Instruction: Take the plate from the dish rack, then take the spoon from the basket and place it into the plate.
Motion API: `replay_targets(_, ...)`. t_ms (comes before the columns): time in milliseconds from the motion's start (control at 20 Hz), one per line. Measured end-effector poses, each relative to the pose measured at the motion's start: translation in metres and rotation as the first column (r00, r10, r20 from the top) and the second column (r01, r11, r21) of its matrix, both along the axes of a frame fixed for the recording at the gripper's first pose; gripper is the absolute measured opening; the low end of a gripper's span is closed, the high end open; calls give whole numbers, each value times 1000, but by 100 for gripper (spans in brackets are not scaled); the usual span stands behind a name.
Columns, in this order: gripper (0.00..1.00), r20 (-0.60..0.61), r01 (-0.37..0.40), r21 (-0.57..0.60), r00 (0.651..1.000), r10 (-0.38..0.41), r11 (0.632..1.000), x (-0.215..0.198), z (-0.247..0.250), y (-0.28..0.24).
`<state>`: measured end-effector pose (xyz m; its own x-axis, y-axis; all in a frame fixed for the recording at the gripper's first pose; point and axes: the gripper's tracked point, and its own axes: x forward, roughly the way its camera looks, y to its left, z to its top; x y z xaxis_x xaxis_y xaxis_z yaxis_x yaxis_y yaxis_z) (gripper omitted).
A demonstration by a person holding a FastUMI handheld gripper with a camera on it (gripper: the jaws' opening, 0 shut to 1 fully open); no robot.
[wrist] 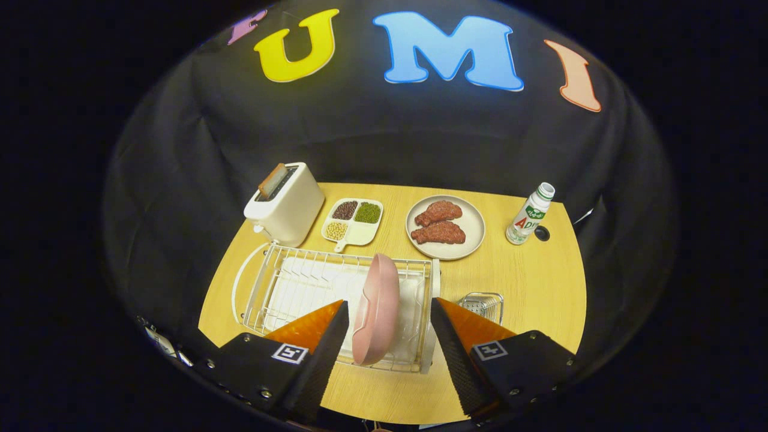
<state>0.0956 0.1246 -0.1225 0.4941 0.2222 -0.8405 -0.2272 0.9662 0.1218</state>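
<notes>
At the far left of the tabletop stood a cream toaster with a slice poking out of its slot. Just beside it lay a small divided tray of beans and grains. Nearer the camera, the white wire dish rack stretched across the front. Its left half held nothing, and the pink plate stood on edge in its right half.

The tongs were spread wide, one finger on each side of the plate, and neither appeared to touch it. Whether they had come low enough to grip could not be told.

Beyond the rack sat a round dish with two pieces of meat. Right of the rack, just behind the right finger, was the small wire basket. The spoon inside it could not be made out. Farthest right stood a small bottle, with a dark cap-like thing beside it.

For the step in hand, the plate's grasp, the fingers would likely do best centred over the upper rim, closed squarely across its thickness. The lift should go straight up out of the wires. A tilted pull could snag the rack and drag it.
</notes>
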Motion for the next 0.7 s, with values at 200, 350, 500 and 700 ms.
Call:
replay_targets(200,85,-117,5,-9,993,-6,1000,10,-29,7)
replay_targets(350,84,-207,12,-35,978,-19,999,13,-54,7)
replay_targets(500,85,-275,6,-55,961,-21,998,16,-75,10)
replay_targets(700,54,-376,17,-75,925,-44,997,10,-99,12)
